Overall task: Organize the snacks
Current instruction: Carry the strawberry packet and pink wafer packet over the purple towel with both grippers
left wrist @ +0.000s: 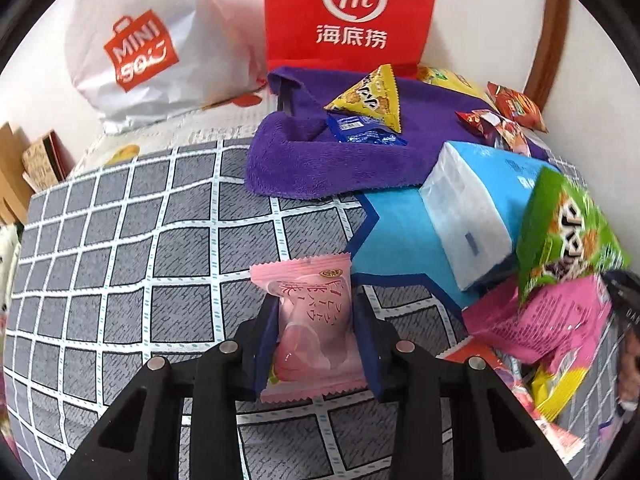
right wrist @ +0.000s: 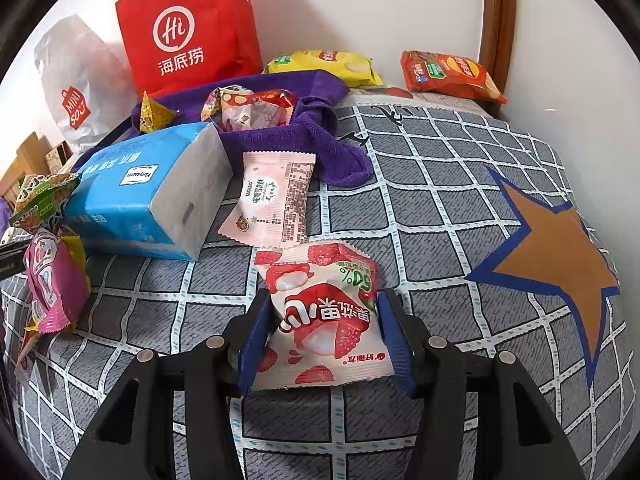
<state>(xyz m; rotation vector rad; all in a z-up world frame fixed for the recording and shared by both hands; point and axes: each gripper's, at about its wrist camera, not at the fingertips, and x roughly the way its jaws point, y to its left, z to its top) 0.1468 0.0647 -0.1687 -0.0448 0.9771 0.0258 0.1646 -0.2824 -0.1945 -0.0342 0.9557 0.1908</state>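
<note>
Left gripper (left wrist: 314, 312): jaws clamp the pale pink peach-print sweet wrapper (left wrist: 310, 328), lifted for sorting. Right gripper (right wrist: 320, 324): jaws clamp the red-and-white strawberry snack packet (right wrist: 324, 320) over the near grey checked bed cover (right wrist: 440, 200), apart from the far purple towel (right wrist: 320, 136)

Home bedroom: checked bedsheet (right wrist: 440, 184), wooden bedpost (right wrist: 496, 32) at wall, shopping bags (left wrist: 352, 12) (red, white) behind.

grey checked bed (right wrist: 440, 184) under purple towel (right wrist: 320, 140), tissue pack (right wrist: 140, 200), snacks
</note>
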